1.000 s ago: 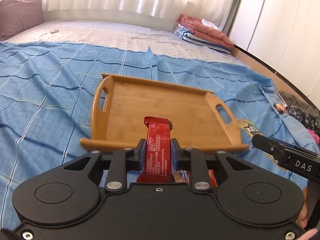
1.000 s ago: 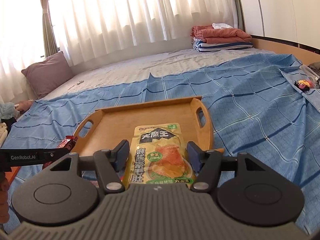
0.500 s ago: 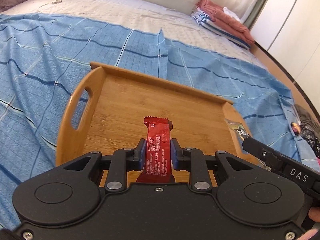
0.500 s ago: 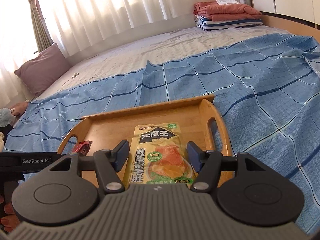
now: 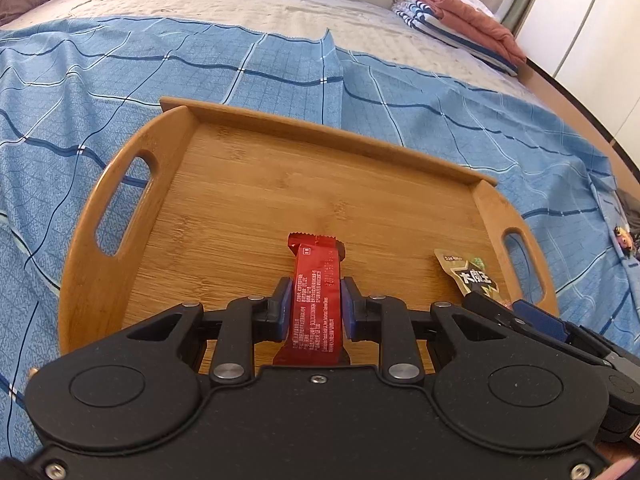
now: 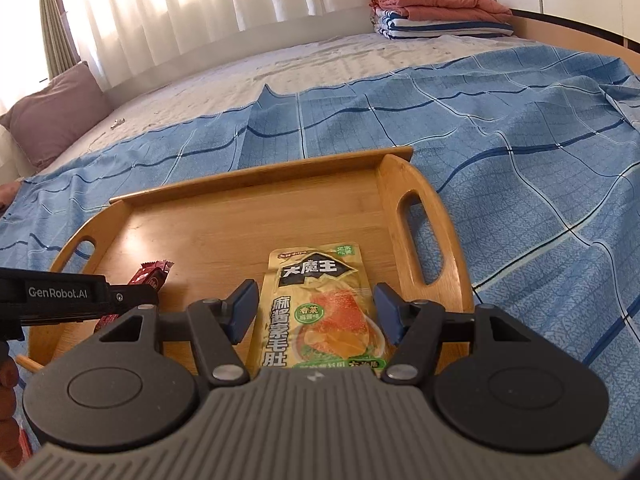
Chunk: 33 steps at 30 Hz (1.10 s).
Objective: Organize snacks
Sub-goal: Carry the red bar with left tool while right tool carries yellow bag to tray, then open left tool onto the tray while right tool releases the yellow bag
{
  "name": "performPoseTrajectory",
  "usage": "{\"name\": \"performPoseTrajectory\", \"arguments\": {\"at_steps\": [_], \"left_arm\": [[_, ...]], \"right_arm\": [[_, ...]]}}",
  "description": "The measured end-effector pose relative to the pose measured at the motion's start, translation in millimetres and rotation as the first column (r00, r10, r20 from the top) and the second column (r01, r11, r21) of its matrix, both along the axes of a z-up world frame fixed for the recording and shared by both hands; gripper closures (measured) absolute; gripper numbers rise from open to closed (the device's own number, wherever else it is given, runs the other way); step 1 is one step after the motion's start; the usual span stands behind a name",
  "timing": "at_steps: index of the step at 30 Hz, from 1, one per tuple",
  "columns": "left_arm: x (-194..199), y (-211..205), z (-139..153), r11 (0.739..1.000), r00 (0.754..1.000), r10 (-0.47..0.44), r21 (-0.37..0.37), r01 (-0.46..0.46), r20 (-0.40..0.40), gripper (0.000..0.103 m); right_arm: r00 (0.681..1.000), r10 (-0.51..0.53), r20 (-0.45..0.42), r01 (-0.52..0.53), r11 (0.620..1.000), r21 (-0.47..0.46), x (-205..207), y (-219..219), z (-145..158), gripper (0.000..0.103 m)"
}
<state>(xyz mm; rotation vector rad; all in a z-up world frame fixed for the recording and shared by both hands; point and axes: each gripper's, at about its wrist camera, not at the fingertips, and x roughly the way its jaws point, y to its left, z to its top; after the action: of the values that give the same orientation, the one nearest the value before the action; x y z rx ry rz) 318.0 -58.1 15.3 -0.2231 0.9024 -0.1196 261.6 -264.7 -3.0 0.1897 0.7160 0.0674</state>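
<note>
A bamboo tray [image 5: 256, 184] with two cut-out handles lies on the blue checked bedspread; it also shows in the right wrist view [image 6: 224, 232]. My left gripper [image 5: 314, 300] is shut on a red snack bar [image 5: 316, 304] and holds it over the tray's near middle. My right gripper [image 6: 316, 310] holds a yellow-green snack pouch [image 6: 320, 312] over the tray's right part; its jaws stand at the pouch's edges. The pouch's tip [image 5: 466, 272] shows in the left wrist view, and the red bar's end [image 6: 154, 274] shows in the right wrist view.
The blue bedspread [image 5: 120, 80] covers the near half of the bed. Folded blankets [image 6: 436, 8] are stacked at the far right. A mauve pillow [image 6: 52, 116] lies at the far left. Dark clutter [image 5: 626, 236] sits off the bed's right edge.
Both grippers have moved forward and down over the tray with their snacks. The tray now fills more of both views. Both grips look unchanged.
</note>
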Motion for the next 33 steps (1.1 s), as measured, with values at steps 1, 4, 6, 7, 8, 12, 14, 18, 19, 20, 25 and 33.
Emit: {"name": "performPoseTrajectory", "arguments": {"at_steps": [1, 4, 6, 7, 8, 12, 14, 18, 19, 20, 25, 33], "left_arm": [[-0.6, -1.0, 0.1, 1.000, 1.000, 0.000, 0.003, 0.000, 0.007, 0.079], [-0.6, -3.9, -0.3, 1.000, 1.000, -0.005, 0.004, 0.005, 0.013, 0.079], [0.1, -6.6, -0.6, 1.000, 1.000, -0.011, 0.007, 0.010, 0.016, 0.079], [-0.2, -8.1, -0.7, 1.000, 1.000, -0.013, 0.011, 0.013, 0.019, 0.079], [-0.5, -9.0, -0.8, 1.000, 1.000, -0.015, 0.015, 0.015, 0.022, 0.079], [-1.6, -12.0, -1.4, 0.999, 0.999, -0.024, 0.027, 0.023, 0.032, 0.079], [-2.0, -13.1, -1.8, 0.999, 0.999, -0.029, 0.032, 0.028, 0.037, 0.079], [-3.5, -13.2, -0.9, 0.999, 0.999, -0.022, 0.038, 0.020, 0.041, 0.073], [-4.0, -12.7, -0.6, 0.999, 0.999, -0.021, 0.035, 0.019, 0.040, 0.067], [-4.4, -11.9, 0.1, 0.999, 0.999, -0.020, 0.035, 0.018, 0.040, 0.064], [-13.1, -7.2, 10.6, 0.998, 0.996, -0.027, 0.055, 0.022, 0.080, 0.038], [-48.7, 3.8, 37.0, 0.995, 0.981, -0.076, 0.081, 0.062, 0.180, 0.014]], "right_arm": [[1.000, 0.002, 0.002, -0.002, 1.000, -0.006, 0.1, 1.0, -0.8, 0.038], [1.000, 0.010, 0.002, -0.010, 1.000, -0.018, 0.6, 4.2, -3.7, 0.038], [1.000, 0.011, 0.004, -0.011, 1.000, -0.029, 0.0, 5.6, -5.7, 0.038], [1.000, 0.013, 0.007, -0.013, 0.999, -0.038, -0.6, 6.4, -5.6, 0.038], [1.000, 0.016, 0.008, -0.015, 0.999, -0.045, -0.9, 7.3, -5.9, 0.038], [1.000, 0.021, 0.009, -0.020, 0.998, -0.057, -1.0, 8.0, -6.2, 0.037], [1.000, 0.022, 0.010, -0.022, 0.998, -0.059, -0.8, 8.2, -6.3, 0.037], [1.000, 0.023, 0.009, -0.022, 0.998, -0.058, -0.5, 8.3, -6.4, 0.035], [1.000, 0.023, 0.009, -0.023, 0.998, -0.057, -0.4, 7.7, -6.4, 0.029], [1.000, 0.026, 0.008, -0.025, 0.998, -0.051, -0.8, 7.3, -6.1, 0.027], [0.999, 0.034, 0.019, -0.033, 0.998, -0.054, -5.4, 7.7, -0.1, 0.021], [0.997, 0.053, 0.060, -0.049, 0.997, -0.056, -29.3, 6.9, 19.6, 0.013]]}}
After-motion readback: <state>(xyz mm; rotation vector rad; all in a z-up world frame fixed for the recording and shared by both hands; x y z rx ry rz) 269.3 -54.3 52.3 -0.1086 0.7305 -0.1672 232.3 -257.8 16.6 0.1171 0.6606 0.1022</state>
